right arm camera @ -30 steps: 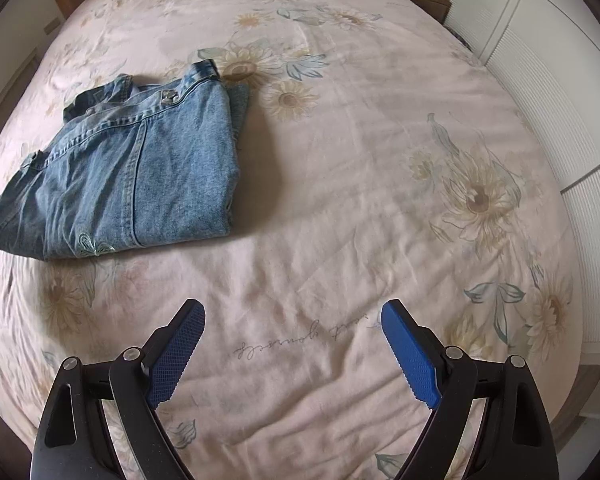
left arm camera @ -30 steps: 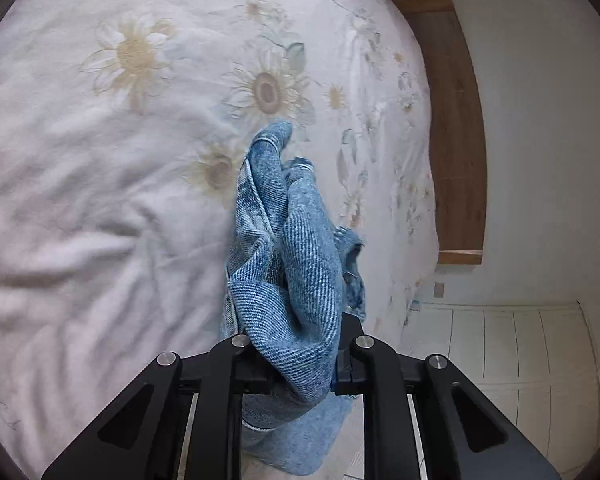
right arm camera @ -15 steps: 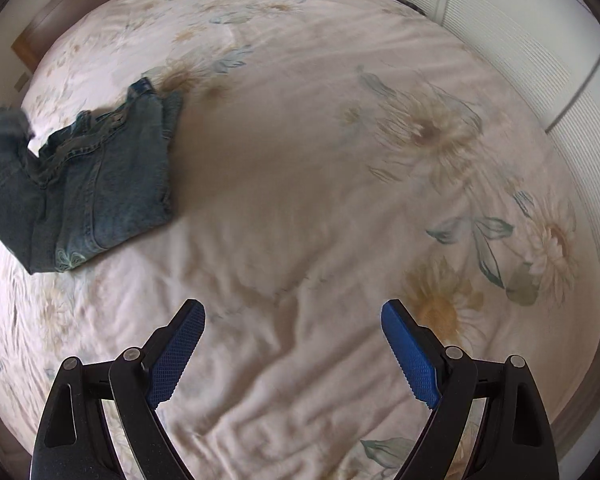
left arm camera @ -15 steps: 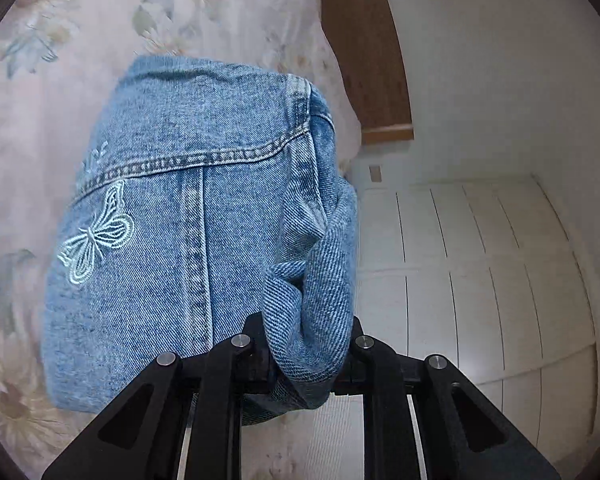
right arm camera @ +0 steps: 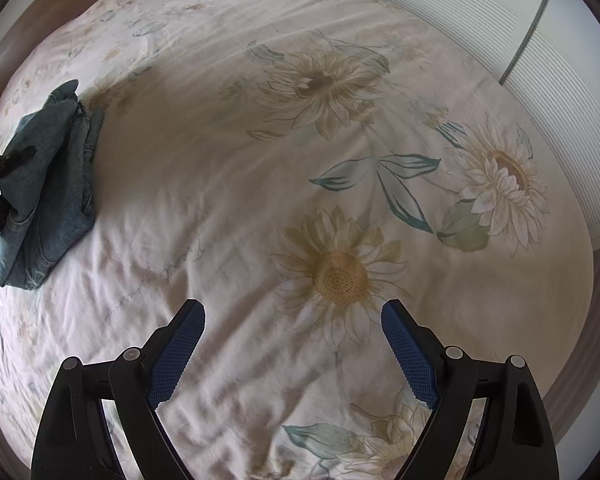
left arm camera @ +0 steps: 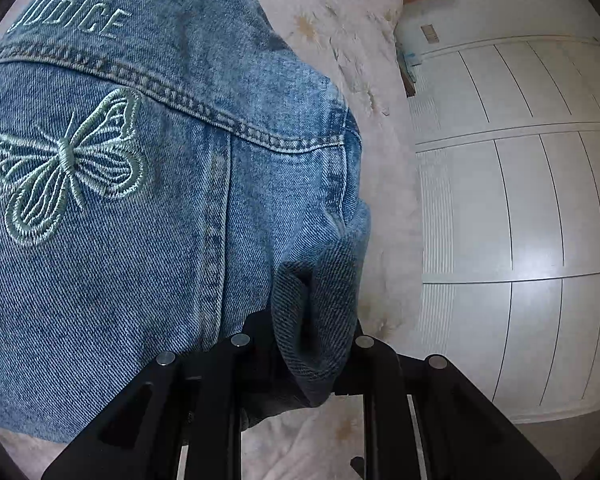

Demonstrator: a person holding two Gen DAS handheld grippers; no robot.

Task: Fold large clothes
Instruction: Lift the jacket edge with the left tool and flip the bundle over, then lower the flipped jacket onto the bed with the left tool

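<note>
— Denim first: where do we find the folded blue denim garment (left arm camera: 148, 184) with the embroidered butterfly?

— We find it on the floral cream bedspread (right arm camera: 300, 168), near that bed's left edge in the right wrist view. Our left gripper (left arm camera: 306, 344) pinches a bunched fold of it, jaws pressed close on the cloth.

— And our right gripper (right arm camera: 292, 344)?

— Spread wide, nothing between the blue pads, over bare bedspread well apart from the garment. Open room lies all around it.

— What do we fail to see?

— The left pads, buried in denim. The garment's lettering is cut off at the frame edge. White panelled doors (left arm camera: 520, 200) stand beyond the bed.
</note>
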